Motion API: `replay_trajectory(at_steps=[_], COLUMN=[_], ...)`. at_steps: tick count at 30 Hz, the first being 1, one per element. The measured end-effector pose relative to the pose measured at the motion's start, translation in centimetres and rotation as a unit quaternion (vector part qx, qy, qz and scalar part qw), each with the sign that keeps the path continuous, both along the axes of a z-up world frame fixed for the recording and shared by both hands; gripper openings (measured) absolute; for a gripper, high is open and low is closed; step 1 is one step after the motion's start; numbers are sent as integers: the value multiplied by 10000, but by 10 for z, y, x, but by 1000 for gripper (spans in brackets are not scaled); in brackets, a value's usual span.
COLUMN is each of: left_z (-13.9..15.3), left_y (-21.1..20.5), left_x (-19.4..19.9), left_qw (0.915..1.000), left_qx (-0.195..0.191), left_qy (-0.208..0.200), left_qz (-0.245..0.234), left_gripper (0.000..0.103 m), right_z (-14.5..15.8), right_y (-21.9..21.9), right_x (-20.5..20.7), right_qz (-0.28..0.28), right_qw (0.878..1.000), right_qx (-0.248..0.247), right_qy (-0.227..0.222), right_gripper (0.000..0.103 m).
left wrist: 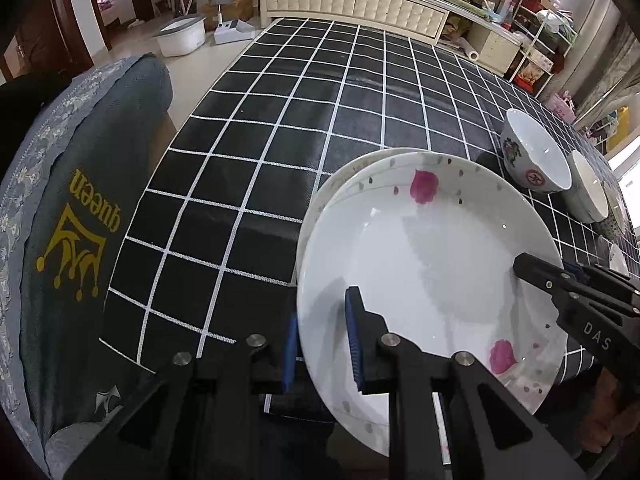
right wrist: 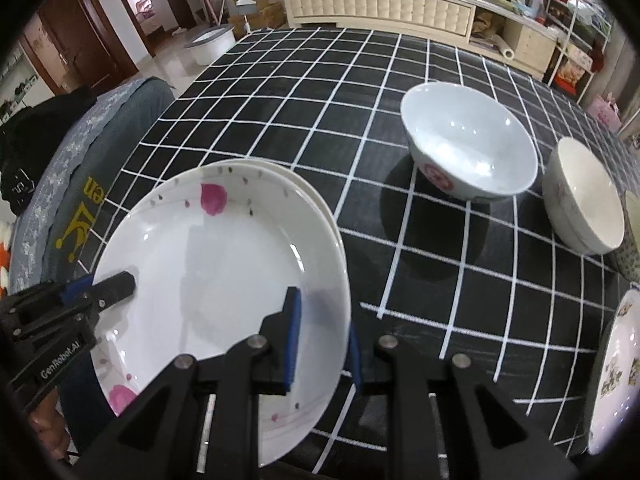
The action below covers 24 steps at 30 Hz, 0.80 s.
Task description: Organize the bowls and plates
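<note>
On the left, a grey chair cover [left wrist: 80, 208] printed with a gold crown stands beside the black checked tablecloth [left wrist: 280, 128]. Next comes the left gripper [left wrist: 324, 344], nearly closed, its blue pads clamping the left rim of a white plate with pink flowers [left wrist: 424, 264]. The plate is round, so no long axis can be told; it faces up, tilted slightly, above a second plate [left wrist: 352, 168] whose edge shows behind it near the table's front edge. The right gripper [right wrist: 324, 344], equally narrow, pinches the plate's right rim, one pad inside and one outside. Further right stand a white bowl with a red mark [right wrist: 468, 148], upright, then a cream bowl [right wrist: 580, 200], and a patterned plate [right wrist: 612, 368] at the far right.
</note>
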<state>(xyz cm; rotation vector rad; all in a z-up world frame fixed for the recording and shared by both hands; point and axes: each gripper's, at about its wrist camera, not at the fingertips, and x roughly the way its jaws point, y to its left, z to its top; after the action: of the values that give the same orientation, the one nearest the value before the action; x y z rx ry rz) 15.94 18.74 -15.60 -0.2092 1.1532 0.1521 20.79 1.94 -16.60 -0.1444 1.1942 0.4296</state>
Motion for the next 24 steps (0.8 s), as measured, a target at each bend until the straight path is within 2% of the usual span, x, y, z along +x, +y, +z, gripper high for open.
replay_trajectory(at_steps=[14,17,24], left_z=[-1,-3,-3], left_y=[2,0,3], left_x=[18,20,16], left_qw=[9999,9997,9998], left_qx=[139,250,171], left_qy=[-56,-4,-17], left_qz=[49,37,98], left_gripper=[18,18,18], right_z=[-12,-14,-14], right_y=[8,8,0], right_x=[10,10,10], right_qz=[44,75,-40], right_qw=[9997,9998,9999], right_qx=[-253,-209,-31], right_qy=[-25,16,121], right_gripper=[25,25,25])
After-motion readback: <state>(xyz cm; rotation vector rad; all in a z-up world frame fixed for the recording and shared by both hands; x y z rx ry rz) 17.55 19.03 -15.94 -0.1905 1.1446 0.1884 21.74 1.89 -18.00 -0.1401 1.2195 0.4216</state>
